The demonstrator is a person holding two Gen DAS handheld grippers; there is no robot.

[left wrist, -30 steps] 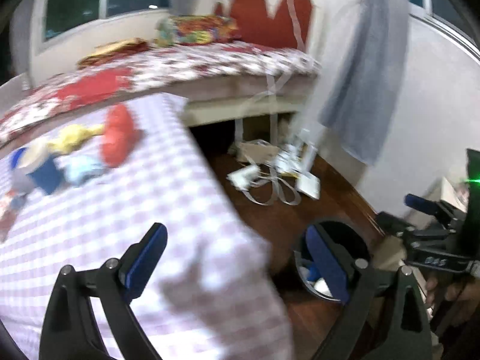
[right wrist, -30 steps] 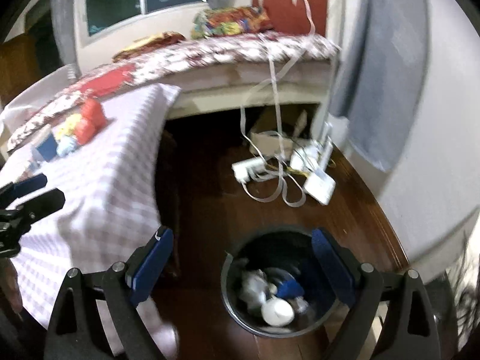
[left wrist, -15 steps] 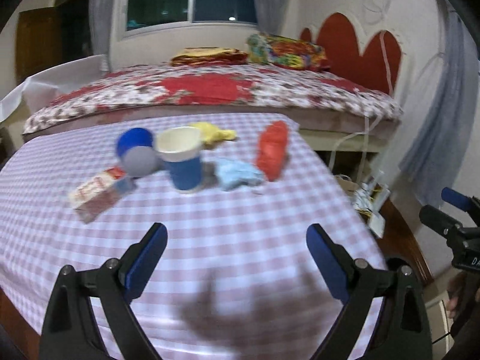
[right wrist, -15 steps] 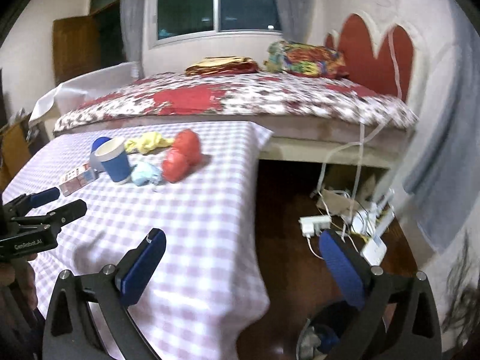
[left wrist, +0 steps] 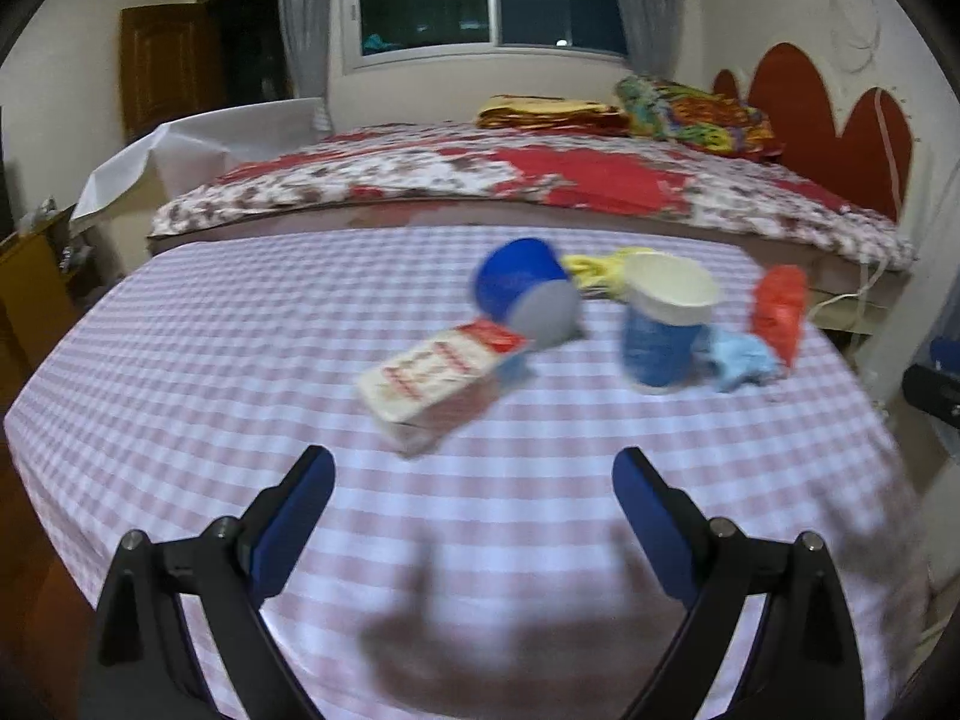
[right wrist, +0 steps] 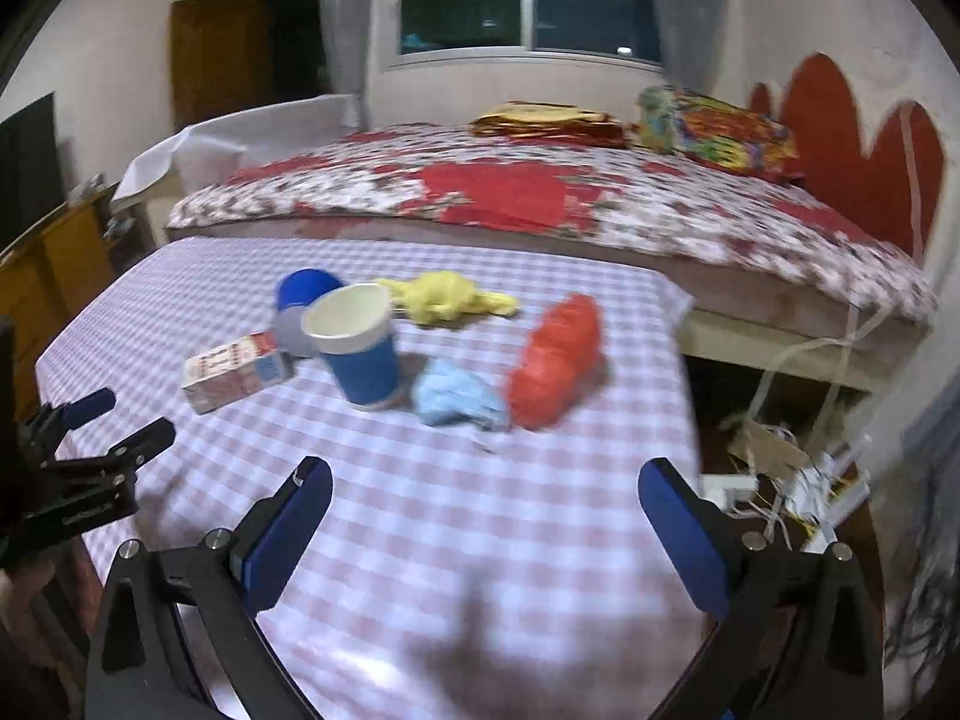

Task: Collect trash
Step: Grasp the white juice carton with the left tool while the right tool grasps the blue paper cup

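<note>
Trash, uncollected: carton (right wrist: pixel 237 371), tipped blue cup (right wrist: pixel 303 294), yellow wad (right wrist: pixel 447 297), pale-blue wad (right wrist: pixel 459 401) and red wad (right wrist: pixel 555 360) clustered around the upright blue paper cup (right wrist: pixel 360 348) on the checked tabletop (right wrist: pixel 480 528); left gripper (left wrist: pixel 474 480) and right gripper (right wrist: pixel 483 495) jaws wide, empty.

A home bedroom: a quilted bed (right wrist: pixel 540 204), curtained window (right wrist: pixel 528 0) and checkered-cloth table (right wrist: pixel 480 510).

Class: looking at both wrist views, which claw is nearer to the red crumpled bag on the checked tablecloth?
Right. The right claw hovers open just short of the red crumpled bag, on its side of the table; the left claw faces the carton, the bag off to its right.
</note>
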